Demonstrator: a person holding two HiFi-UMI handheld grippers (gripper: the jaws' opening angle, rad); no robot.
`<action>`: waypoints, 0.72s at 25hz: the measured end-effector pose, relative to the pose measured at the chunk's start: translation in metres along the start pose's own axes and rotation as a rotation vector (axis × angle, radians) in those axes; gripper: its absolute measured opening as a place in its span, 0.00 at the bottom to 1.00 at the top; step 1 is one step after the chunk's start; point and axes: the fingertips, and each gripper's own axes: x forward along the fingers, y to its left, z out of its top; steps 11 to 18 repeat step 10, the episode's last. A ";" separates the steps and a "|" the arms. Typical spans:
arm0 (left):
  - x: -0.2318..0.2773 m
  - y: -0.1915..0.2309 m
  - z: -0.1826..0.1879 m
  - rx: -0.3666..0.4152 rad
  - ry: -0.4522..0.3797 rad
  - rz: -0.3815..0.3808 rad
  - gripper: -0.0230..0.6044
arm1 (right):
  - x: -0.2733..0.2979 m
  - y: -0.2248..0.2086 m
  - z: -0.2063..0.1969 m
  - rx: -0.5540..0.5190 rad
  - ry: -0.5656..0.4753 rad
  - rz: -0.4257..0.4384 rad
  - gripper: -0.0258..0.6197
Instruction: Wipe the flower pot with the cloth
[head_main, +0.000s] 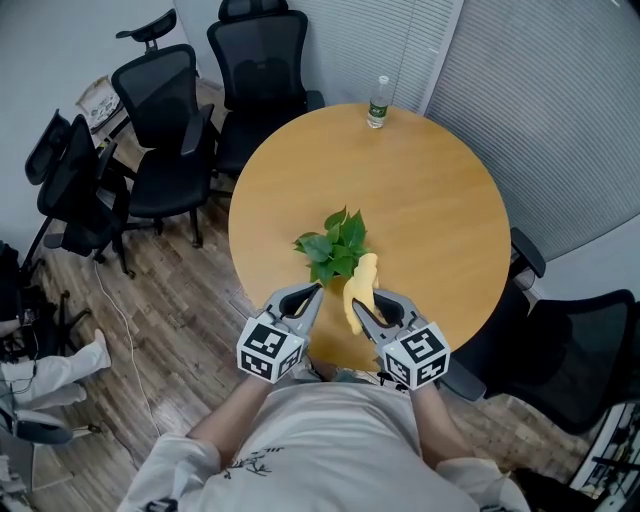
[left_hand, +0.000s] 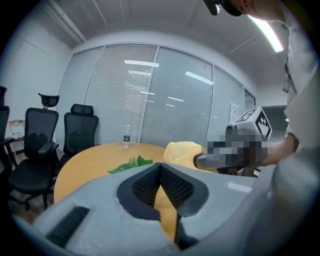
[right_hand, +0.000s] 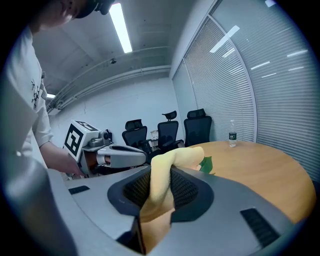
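A small plant with green leaves (head_main: 335, 243) stands on the round wooden table (head_main: 430, 190), near its front edge; the leaves hide the pot. My right gripper (head_main: 358, 306) is shut on a yellow cloth (head_main: 361, 287), whose free end flops up against the leaves. In the right gripper view the cloth (right_hand: 177, 157) sticks out between the pads, with the leaves (right_hand: 206, 163) just beyond. My left gripper (head_main: 314, 291) is shut and empty, just left of the cloth and below the plant. From the left gripper view (left_hand: 160, 168) the cloth (left_hand: 182, 151) and leaves (left_hand: 131, 164) lie ahead.
A water bottle (head_main: 377, 102) stands at the table's far edge. Several black office chairs (head_main: 165, 130) crowd the left side, and another chair (head_main: 570, 350) is at the right. Blinds line the wall behind the table.
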 end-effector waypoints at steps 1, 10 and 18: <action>0.000 0.000 0.001 -0.008 -0.003 -0.001 0.05 | 0.000 -0.001 0.001 -0.003 -0.002 0.000 0.18; 0.010 -0.008 0.009 0.011 -0.002 -0.006 0.05 | -0.005 -0.007 0.008 -0.016 -0.010 0.012 0.18; 0.010 -0.008 0.009 0.011 -0.002 -0.006 0.05 | -0.005 -0.007 0.008 -0.016 -0.010 0.012 0.18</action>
